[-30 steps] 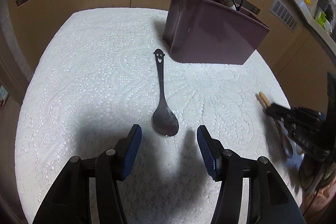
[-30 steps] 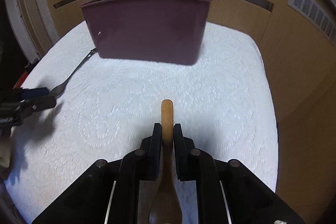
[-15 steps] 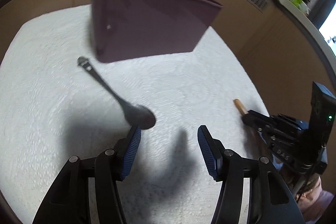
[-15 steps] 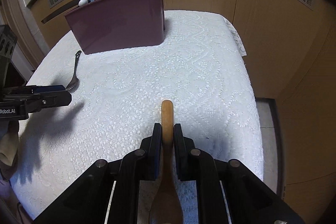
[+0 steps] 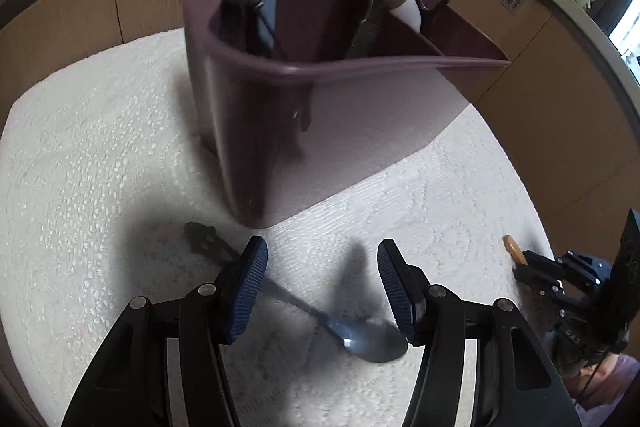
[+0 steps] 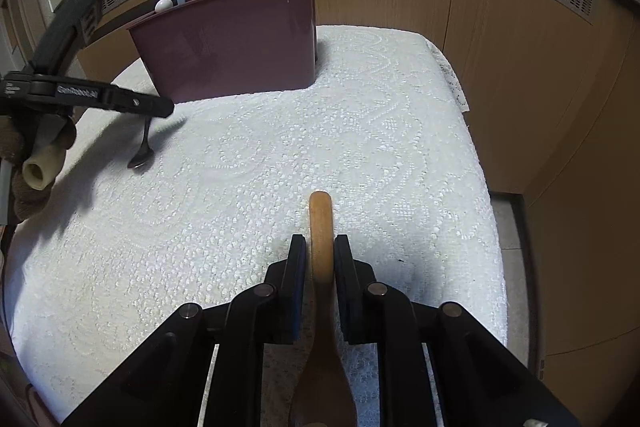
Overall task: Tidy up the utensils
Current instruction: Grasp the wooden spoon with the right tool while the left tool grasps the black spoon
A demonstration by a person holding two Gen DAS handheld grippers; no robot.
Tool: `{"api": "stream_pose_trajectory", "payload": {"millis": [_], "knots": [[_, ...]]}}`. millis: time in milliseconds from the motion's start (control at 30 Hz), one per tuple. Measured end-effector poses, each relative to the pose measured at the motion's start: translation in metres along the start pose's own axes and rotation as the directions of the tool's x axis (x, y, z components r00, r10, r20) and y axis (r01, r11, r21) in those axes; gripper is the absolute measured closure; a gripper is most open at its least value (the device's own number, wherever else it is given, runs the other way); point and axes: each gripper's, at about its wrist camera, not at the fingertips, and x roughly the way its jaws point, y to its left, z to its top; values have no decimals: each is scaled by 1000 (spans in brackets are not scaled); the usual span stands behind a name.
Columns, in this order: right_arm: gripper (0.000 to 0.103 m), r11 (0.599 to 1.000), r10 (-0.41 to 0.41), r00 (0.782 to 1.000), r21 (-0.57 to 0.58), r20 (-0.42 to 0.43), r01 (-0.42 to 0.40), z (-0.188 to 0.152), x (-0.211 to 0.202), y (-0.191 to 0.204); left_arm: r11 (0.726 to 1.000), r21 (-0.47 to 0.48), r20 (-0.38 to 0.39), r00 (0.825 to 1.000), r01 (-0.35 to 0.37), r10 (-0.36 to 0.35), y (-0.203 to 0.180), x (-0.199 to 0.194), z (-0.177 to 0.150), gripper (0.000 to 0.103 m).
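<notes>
Since a second ago the left tongs (image 5: 322, 279) have swung close to the purple utensil holder (image 5: 320, 131), which now fills the upper half of the left wrist view, and the metal spoon (image 5: 372, 341) that lay straight ahead of them now runs slantwise beneath them. Its bowl sits just beside the right-hand blue pad (image 5: 394, 287), its handle passes under the left-hand pad, and its dark patterned end lies near the foot of the holder. These tongs stand well apart with nothing gripped. The spoon lies flat on the white lace cloth (image 5: 80, 187) covering the tabletop. Inside the holder stand a white-headed utensil, a blue handle, a wooden stick and some clear ladles. At the right edge the right tongs (image 5: 524, 265) show with a wooden tip poking out.

From the right wrist view, the right tongs (image 6: 320, 255) have just been easing apart a little, yet the wooden spoon (image 6: 321, 239) is between the pads, handle pointing forward and bowl toward the camera; whether the pads press it I cannot tell. The holder (image 6: 232, 43) stands at the far side of the cloth (image 6: 360, 147). At left, the left tongs (image 6: 160, 107) hover over the metal spoon (image 6: 142, 155), held by a gloved hand (image 6: 24, 163).
</notes>
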Motion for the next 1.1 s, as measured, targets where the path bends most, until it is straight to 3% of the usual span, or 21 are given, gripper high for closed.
{"api": "stream_pose_trajectory", "payload": {"millis": [167,433,533,600,767,900,1100], "knots": [[82,1000,12,1000,-10,1,-12,0,0,1,999,-49,-61,998,2,-5,8,-15,-22,45],[78,1000,17,1000,-17,4,-17,1,0,2,993,-117,-110,994,4,-17,7,-55,-89,36],[72,999,18,1000,-27,4,-17,0,0,5,997,-76,-134,991,16,-26,-5,-63,-110,34],[72,999,7,1000,-37,6,-7,0,0,7,999,-19,-131,991,-27,25,-17,-65,-118,34],[72,999,-2,1000,-41,13,2,-1,-2,7,993,33,-15,993,-115,116,-30,-69,-101,39],[72,999,-2,1000,-45,15,3,-3,-7,7,978,98,-38,981,-187,191,-29,-47,-79,56],[72,998,-7,1000,-57,26,8,-6,-16,4,973,101,-42,976,-209,214,-22,-34,-60,58]]}}
